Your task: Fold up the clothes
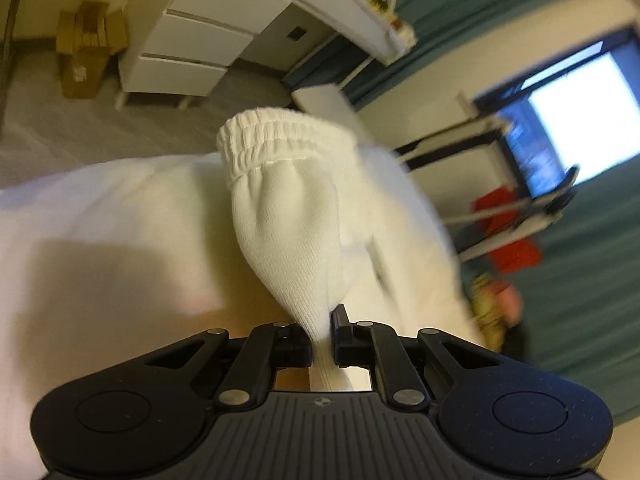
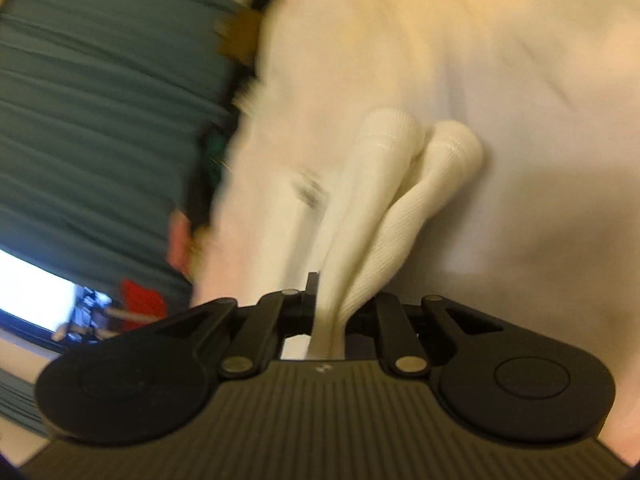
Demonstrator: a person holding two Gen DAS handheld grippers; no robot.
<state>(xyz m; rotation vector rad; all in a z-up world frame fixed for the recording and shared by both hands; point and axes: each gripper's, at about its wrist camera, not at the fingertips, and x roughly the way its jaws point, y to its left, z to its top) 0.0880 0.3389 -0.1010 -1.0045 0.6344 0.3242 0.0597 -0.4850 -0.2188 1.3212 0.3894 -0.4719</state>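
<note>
Pinching a white sock (image 1: 288,208) in the left gripper (image 1: 322,340) and ribbed white fabric (image 2: 384,216) in the right gripper (image 2: 328,312), both dangling above the bed (image 1: 100,220) (blurry, so probably swinging). Risking a slip from that thin pinch.

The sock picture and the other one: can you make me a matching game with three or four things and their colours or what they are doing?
Things:
1. left gripper
2. curtain
3. drawers
4. red cloth

Matches:
A. teal, hanging in folds
B. white, standing on the floor
C. shut on the white sock
D. draped on a rack near the window

Pairs: 1-C, 2-A, 3-B, 4-D
</note>
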